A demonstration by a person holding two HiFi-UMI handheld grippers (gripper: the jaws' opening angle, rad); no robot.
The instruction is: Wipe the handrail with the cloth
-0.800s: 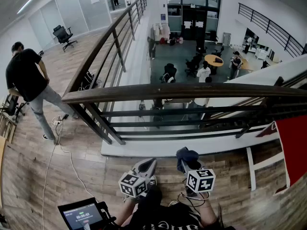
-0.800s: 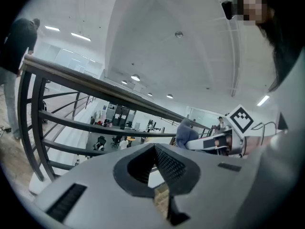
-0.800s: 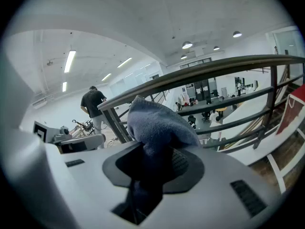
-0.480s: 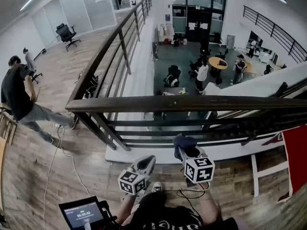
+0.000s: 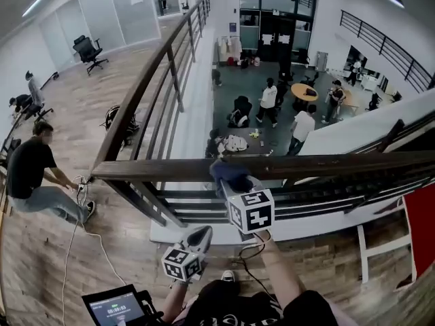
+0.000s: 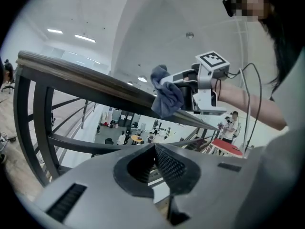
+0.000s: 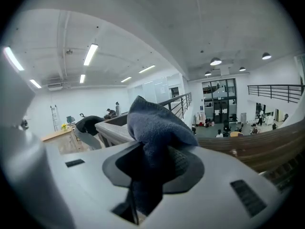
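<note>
A wood-plank mezzanine floor (image 5: pixel 41 250) runs along an open drop to a lower hall, where several people (image 5: pixel 268 104) stand near a round desk (image 5: pixel 304 89); a dark metal railing with horizontal bars edges the drop, and its brown wooden handrail (image 5: pixel 340 163) crosses the head view from left to right, meeting a second run that goes away along the left side. A person in a black shirt (image 5: pixel 30 175) crouches on the floor at far left, well apart from the railing corner; a black office chair (image 5: pixel 88 48) stands far back by the glass walls; a small screen device (image 5: pixel 112 308) sits at the bottom edge of the head view.

The right claw (image 5: pixel 234 185) reaches up to the handrail, its marker cube towards the camera; its jaws are clamped on a dark blue cloth (image 5: pixel 230 174), which bunches out past the tips. The cloth rests on top of the handrail, left of the near run's middle; from the left gripper view it drapes over the rail's near edge (image 6: pixel 167 97).

The left claw (image 5: pixel 202 236) hangs lower, below the rail and apart from it; its jaws are pressed together with nothing between them (image 6: pixel 155 146).
</note>
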